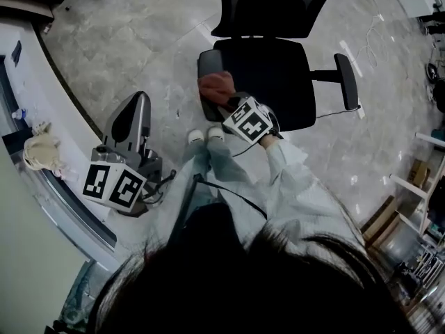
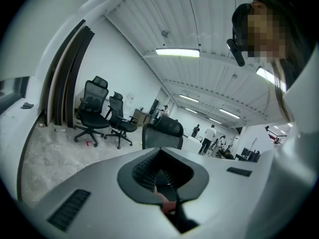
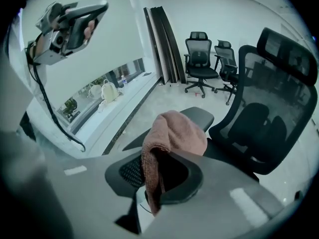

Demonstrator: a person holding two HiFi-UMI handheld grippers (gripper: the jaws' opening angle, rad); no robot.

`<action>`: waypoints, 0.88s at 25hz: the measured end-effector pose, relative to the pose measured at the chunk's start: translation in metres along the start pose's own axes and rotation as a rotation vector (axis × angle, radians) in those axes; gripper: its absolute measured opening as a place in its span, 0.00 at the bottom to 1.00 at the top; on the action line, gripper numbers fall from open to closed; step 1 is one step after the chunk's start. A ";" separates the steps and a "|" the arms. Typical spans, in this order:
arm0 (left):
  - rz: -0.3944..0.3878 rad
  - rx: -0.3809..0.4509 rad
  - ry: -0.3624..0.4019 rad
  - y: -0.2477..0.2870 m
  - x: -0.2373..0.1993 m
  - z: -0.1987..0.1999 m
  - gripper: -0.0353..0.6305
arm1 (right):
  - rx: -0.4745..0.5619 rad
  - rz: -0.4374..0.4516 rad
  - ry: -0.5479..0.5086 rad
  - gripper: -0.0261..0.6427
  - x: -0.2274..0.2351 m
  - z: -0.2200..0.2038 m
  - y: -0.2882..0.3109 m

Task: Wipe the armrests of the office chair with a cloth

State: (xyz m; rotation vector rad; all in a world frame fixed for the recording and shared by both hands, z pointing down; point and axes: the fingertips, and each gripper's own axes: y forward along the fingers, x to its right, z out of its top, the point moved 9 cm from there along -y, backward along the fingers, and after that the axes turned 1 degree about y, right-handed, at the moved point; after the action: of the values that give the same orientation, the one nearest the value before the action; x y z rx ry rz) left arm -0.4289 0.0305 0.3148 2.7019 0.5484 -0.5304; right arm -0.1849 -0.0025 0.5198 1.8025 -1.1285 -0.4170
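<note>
A black office chair [image 1: 268,68] stands in front of me. In the head view, a pink cloth [image 1: 217,87] lies over the back of its left armrest [image 1: 207,62], and my right gripper [image 1: 228,103] is shut on the cloth. The right gripper view shows the cloth [image 3: 172,133] bunched between the jaws, with the armrest pad [image 3: 198,117] just beyond. The right armrest [image 1: 348,81] is bare. My left gripper [image 1: 136,103] is held off to the left, away from the chair, and its jaws are shut on nothing. It also shows raised in the right gripper view [image 3: 70,24].
A white curved ledge [image 1: 49,110] runs along the left with a cream bag [image 1: 40,150] on it. Light shelving [image 1: 417,186] stands at the right. Other office chairs [image 3: 199,59] stand by the far wall. People [image 2: 209,136] stand far off.
</note>
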 end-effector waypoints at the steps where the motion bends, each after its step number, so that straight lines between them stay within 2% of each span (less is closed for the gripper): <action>1: 0.022 0.003 -0.006 -0.004 -0.007 -0.001 0.06 | 0.000 -0.007 -0.003 0.11 0.012 0.008 0.004; 7: 0.149 0.024 -0.037 -0.034 -0.035 -0.002 0.06 | -0.026 -0.081 -0.015 0.11 0.084 0.062 0.021; 12: 0.225 0.042 -0.055 -0.060 -0.055 -0.005 0.06 | -0.044 -0.125 0.030 0.11 0.110 0.100 0.047; 15: 0.248 0.050 -0.065 -0.072 -0.063 -0.007 0.06 | -0.088 -0.100 0.031 0.11 0.100 0.111 0.063; 17: 0.252 0.054 -0.069 -0.076 -0.066 -0.008 0.06 | -0.129 -0.065 -0.010 0.11 0.080 0.110 0.073; 20: 0.236 0.060 -0.070 -0.077 -0.064 -0.008 0.06 | -0.143 -0.050 -0.090 0.11 0.047 0.100 0.077; 22: 0.212 0.062 -0.065 -0.073 -0.058 -0.008 0.06 | -0.134 -0.024 -0.105 0.11 0.029 0.091 0.071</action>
State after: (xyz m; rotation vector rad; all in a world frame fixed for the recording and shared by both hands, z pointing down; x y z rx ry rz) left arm -0.5076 0.0798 0.3284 2.7467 0.2278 -0.5827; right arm -0.2687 -0.0855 0.5395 1.6945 -1.1248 -0.5937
